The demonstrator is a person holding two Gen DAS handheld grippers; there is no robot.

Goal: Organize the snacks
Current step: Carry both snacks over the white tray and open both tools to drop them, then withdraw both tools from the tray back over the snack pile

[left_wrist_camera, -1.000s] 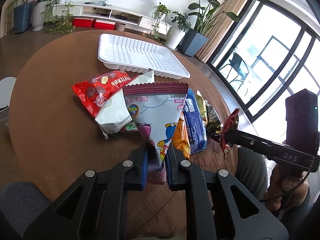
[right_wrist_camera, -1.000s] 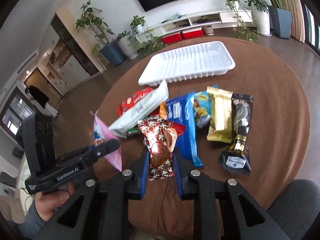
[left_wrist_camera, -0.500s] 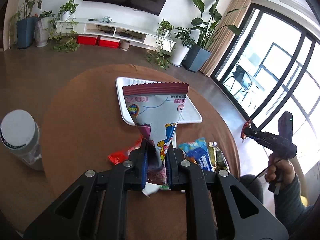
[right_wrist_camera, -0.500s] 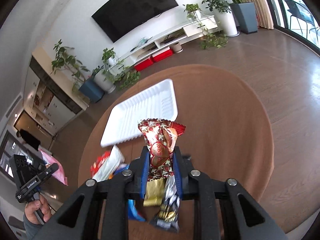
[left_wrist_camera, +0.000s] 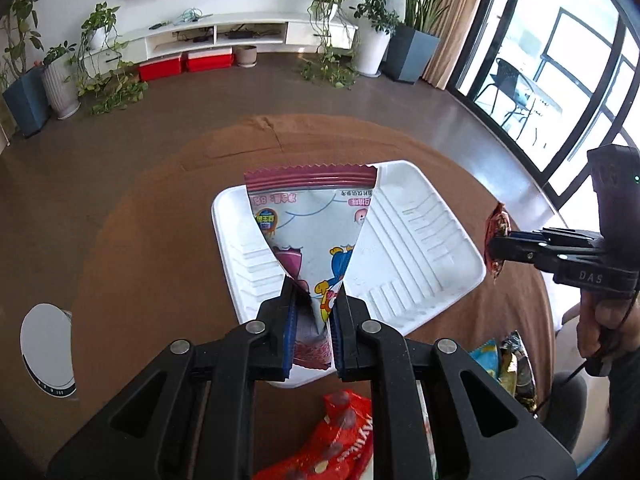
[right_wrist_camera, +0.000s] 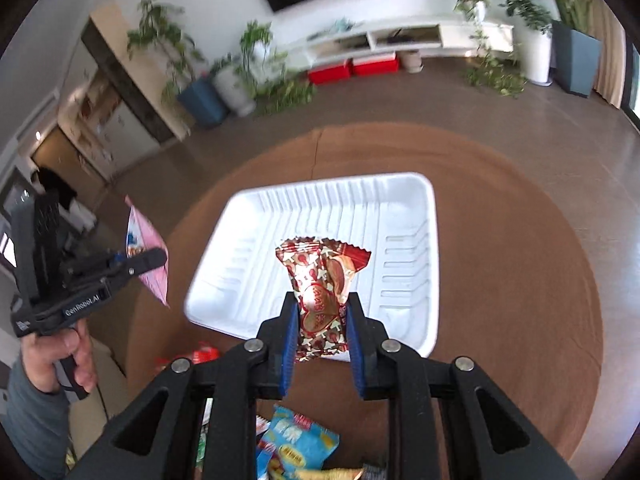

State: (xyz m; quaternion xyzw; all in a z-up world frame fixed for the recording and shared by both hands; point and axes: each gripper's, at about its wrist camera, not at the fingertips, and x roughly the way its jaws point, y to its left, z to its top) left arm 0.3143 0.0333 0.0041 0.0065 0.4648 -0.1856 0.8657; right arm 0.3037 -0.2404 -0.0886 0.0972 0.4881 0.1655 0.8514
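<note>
My left gripper (left_wrist_camera: 313,312) is shut on a white and purple cartoon snack bag (left_wrist_camera: 312,220) and holds it above the left part of the white ribbed tray (left_wrist_camera: 420,248). My right gripper (right_wrist_camera: 322,316) is shut on a red and gold heart-print snack pack (right_wrist_camera: 322,276) and holds it above the tray (right_wrist_camera: 360,208), near its front edge. The tray holds nothing. The right gripper also shows in the left wrist view (left_wrist_camera: 494,250), and the left gripper in the right wrist view (right_wrist_camera: 160,258).
The tray sits on a round brown table (left_wrist_camera: 160,240). A red snack bag (left_wrist_camera: 336,440) and blue and gold packs (right_wrist_camera: 298,444) lie near the table's front edge. A white-lidded jar (left_wrist_camera: 46,350) stands at the left.
Both grippers have lifted their snack bags off the pile and carried them forward to above the tray. The remaining pile now lies below and behind the fingers.
</note>
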